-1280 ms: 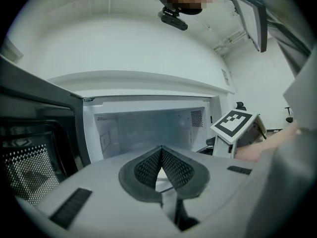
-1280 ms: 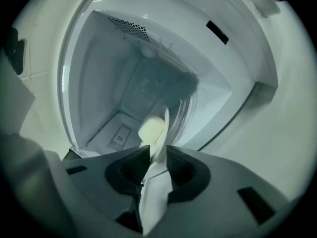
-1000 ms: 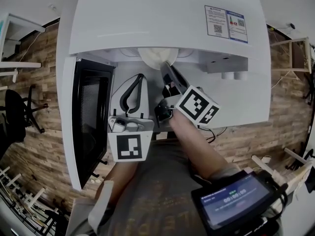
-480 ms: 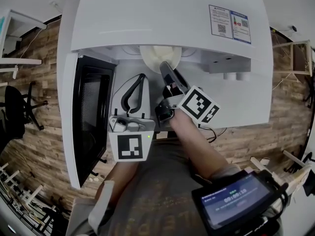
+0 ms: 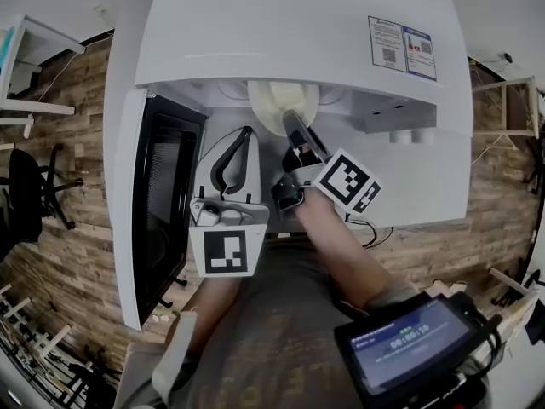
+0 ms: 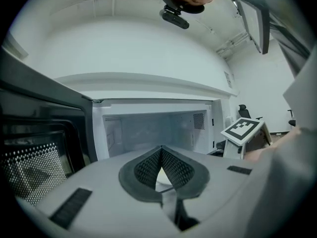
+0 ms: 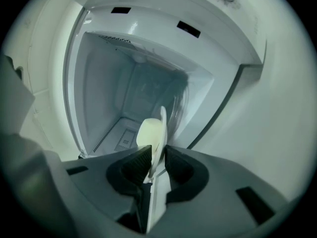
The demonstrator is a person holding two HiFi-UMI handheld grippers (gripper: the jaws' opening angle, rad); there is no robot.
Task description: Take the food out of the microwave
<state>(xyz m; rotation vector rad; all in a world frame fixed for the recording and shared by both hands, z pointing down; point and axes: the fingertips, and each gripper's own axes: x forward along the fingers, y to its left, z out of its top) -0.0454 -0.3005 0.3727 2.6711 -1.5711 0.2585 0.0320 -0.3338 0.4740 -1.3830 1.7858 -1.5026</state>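
Note:
The white microwave (image 5: 289, 32) stands with its door (image 5: 162, 203) swung open to the left. A cream plate (image 5: 277, 105) lies at the mouth of the cavity, partly hidden under the microwave's top. My right gripper (image 5: 294, 124) reaches in, and its jaws have just been closing with the plate's rim between them. In the right gripper view the plate (image 7: 151, 133) stands edge-on between the pads, gripped by my right gripper (image 7: 156, 155). My left gripper (image 5: 244, 133) hovers in front of the opening, shut and empty. In its own view the left gripper (image 6: 161, 150) faces the cavity (image 6: 148, 128).
The microwave's control knobs (image 5: 407, 133) sit at the right of the opening, with a label (image 5: 402, 48) on top. A screen device (image 5: 409, 348) shows at lower right. An office chair (image 5: 25, 203) stands on the wood floor far left.
A little more of the plate shows beneath the microwave's top edge. The right gripper has rolled slightly on it. The left gripper has stayed where it was.

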